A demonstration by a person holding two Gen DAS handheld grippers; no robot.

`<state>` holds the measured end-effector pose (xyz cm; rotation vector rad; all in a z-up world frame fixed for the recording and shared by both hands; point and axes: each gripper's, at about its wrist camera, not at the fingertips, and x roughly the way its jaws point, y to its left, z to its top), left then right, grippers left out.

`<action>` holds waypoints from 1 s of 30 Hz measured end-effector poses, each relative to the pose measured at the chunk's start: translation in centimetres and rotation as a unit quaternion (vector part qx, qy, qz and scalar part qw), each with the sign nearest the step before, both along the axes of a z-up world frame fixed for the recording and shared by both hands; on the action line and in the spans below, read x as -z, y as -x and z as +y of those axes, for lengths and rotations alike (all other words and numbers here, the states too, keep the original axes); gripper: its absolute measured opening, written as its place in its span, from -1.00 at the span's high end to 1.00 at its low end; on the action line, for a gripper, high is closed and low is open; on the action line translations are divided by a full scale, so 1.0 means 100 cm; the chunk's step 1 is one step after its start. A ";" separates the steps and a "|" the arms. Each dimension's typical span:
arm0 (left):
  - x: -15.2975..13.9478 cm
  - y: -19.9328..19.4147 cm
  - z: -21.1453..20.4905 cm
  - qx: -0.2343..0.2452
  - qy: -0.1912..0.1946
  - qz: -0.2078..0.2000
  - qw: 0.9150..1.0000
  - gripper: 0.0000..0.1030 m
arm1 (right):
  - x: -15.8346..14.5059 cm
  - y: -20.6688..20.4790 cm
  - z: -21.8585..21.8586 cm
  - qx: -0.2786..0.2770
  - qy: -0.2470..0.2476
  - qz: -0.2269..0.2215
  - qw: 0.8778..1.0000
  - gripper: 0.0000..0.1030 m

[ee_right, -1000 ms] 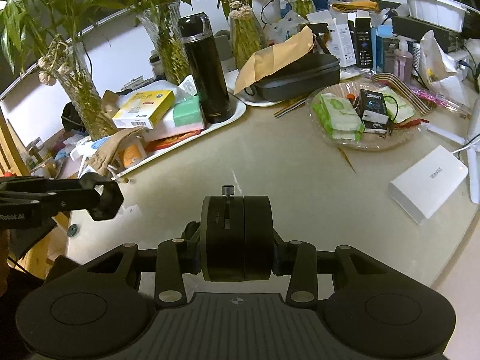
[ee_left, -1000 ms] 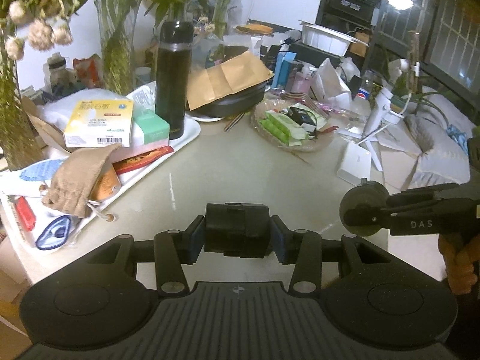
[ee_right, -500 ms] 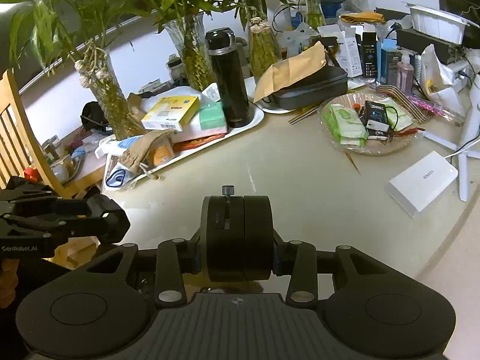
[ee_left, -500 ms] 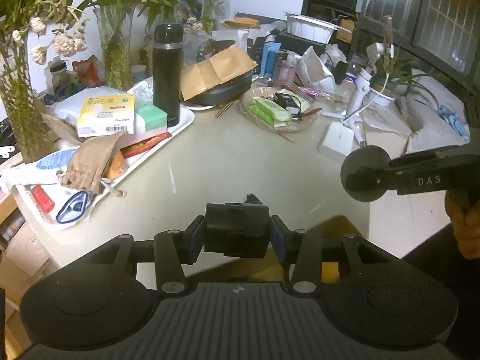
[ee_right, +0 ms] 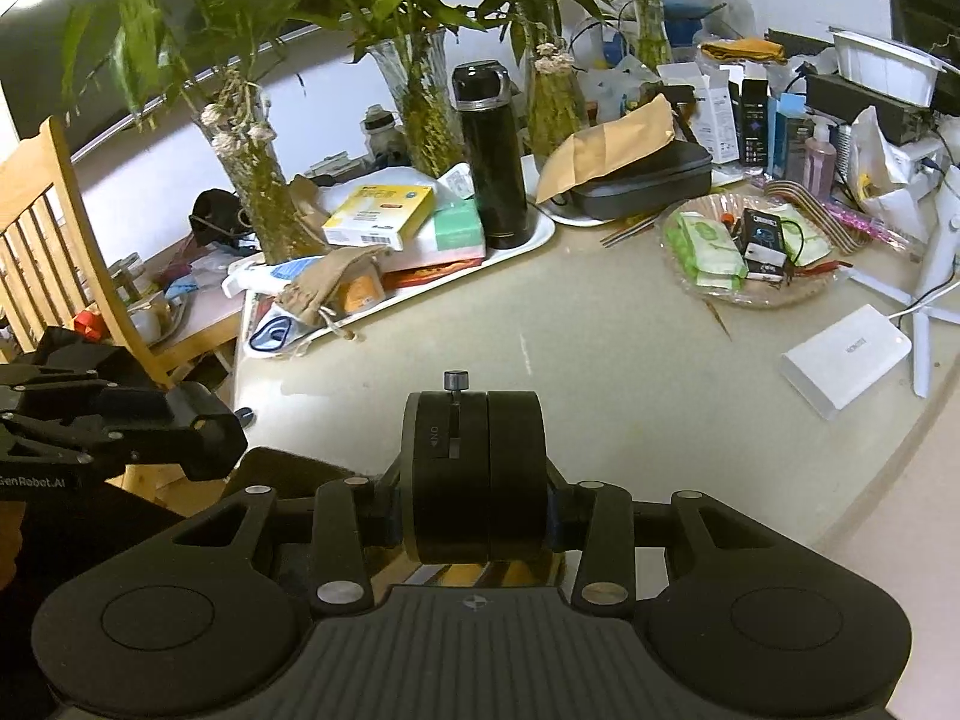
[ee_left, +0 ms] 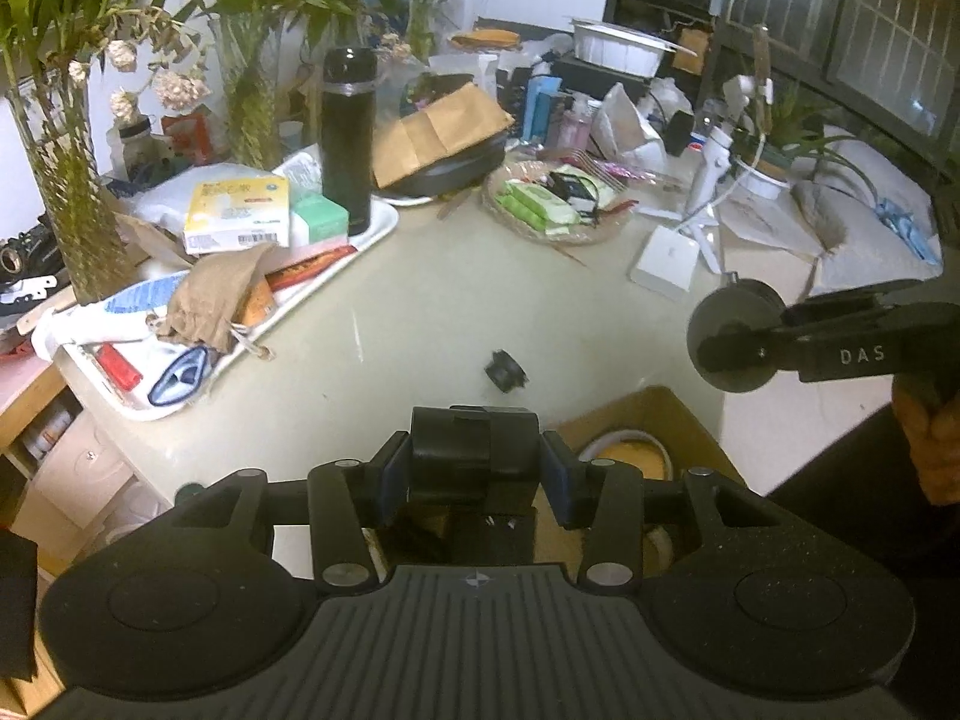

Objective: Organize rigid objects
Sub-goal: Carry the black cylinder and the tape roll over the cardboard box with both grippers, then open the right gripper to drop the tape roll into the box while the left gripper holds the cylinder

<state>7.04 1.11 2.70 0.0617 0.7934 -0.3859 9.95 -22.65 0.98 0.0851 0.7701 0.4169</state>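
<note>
Two grippers, two loads: the left gripper point(ee_left: 474, 468) is clamped on a matte black block with rounded corners point(ee_left: 474, 450), blue pads pressing its sides, and the right gripper point(ee_right: 474, 480) squeezes a thick black disc-shaped piece point(ee_right: 474, 474) split by a seam, a small knurled knob on its top. Both loads hang over the near edge of the smooth, pale, round table point(ee_left: 432, 300). Out on the bare tabletop sits a small black ring-shaped part point(ee_left: 505, 369), alone, just beyond the left load. Below the near edge, an open cardboard box point(ee_left: 660, 414) shows a round yellow thing with a white rim. Far left, a glossy white tray point(ee_right: 540, 234) carries a tall black cylindrical flask point(ee_right: 492, 156), a yellow carton point(ee_right: 381, 216) and a crumpled tan cloth pouch point(ee_right: 324, 288). Far right, a flat white box point(ee_right: 846, 360) lies near a clear dish of green packets point(ee_right: 744, 246).
</note>
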 end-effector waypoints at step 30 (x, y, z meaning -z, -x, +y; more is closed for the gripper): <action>0.019 0.040 -0.010 -0.004 -0.015 0.000 1.000 -0.04 | 0.006 0.042 -0.011 0.002 0.008 0.017 1.000 0.16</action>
